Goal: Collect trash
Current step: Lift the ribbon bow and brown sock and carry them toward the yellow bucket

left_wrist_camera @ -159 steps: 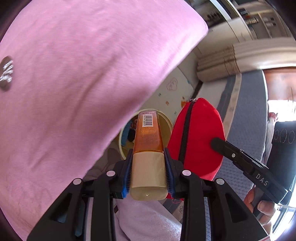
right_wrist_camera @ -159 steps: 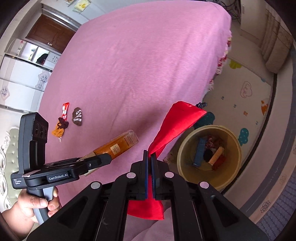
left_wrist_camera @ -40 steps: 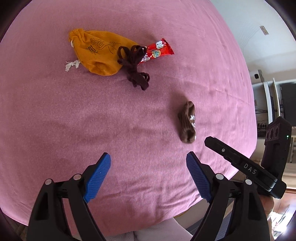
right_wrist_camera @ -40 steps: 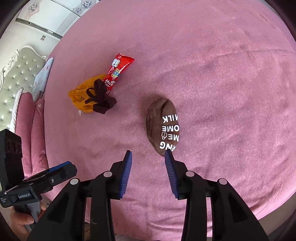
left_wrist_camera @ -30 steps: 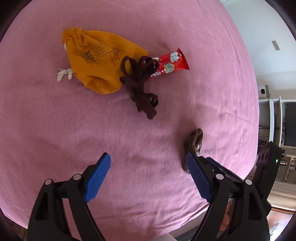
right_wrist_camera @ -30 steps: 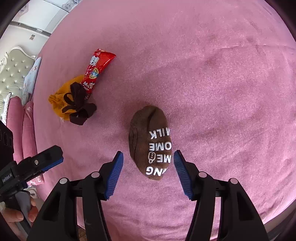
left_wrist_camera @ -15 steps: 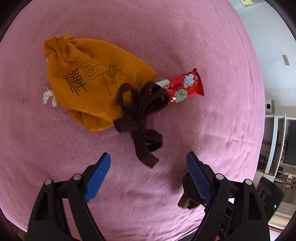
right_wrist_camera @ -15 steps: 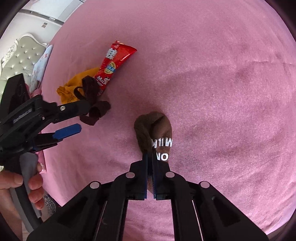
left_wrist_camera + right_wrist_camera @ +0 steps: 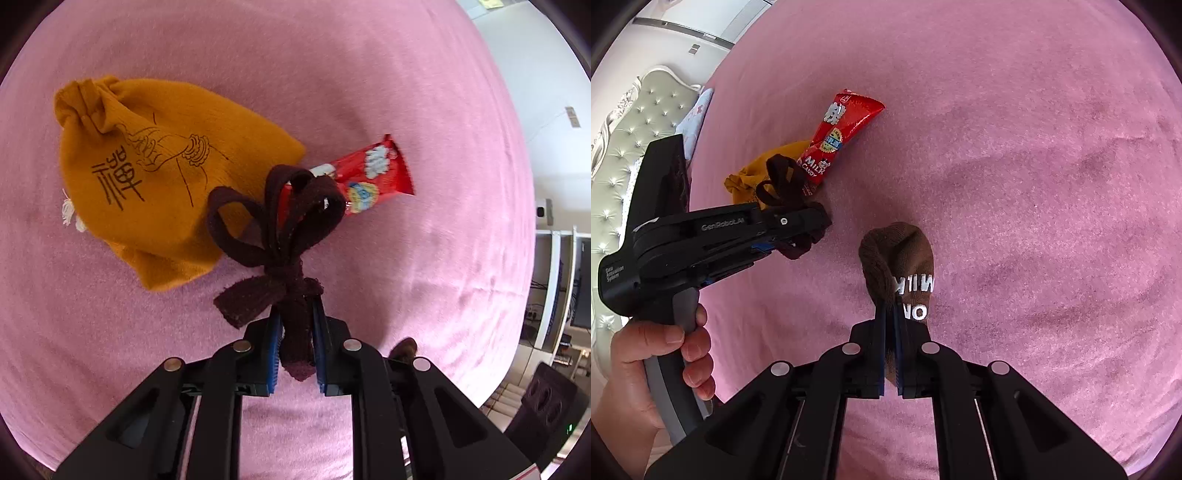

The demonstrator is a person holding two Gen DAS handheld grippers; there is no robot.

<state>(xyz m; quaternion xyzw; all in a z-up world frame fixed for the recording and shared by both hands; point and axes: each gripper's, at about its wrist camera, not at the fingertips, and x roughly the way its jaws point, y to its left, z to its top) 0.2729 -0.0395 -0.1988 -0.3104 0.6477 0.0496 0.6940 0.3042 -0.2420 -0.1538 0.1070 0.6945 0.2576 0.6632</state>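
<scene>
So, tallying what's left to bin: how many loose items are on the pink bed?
4: orange pouch, red candy wrapper, dark ribbon in left gripper, brown sock in right gripper.

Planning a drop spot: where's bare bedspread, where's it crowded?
Free: the pink bedspread right of the brown sock and red candy wrapper. Crowded: wrapper, orange pouch and dark ribbon overlap.
</scene>
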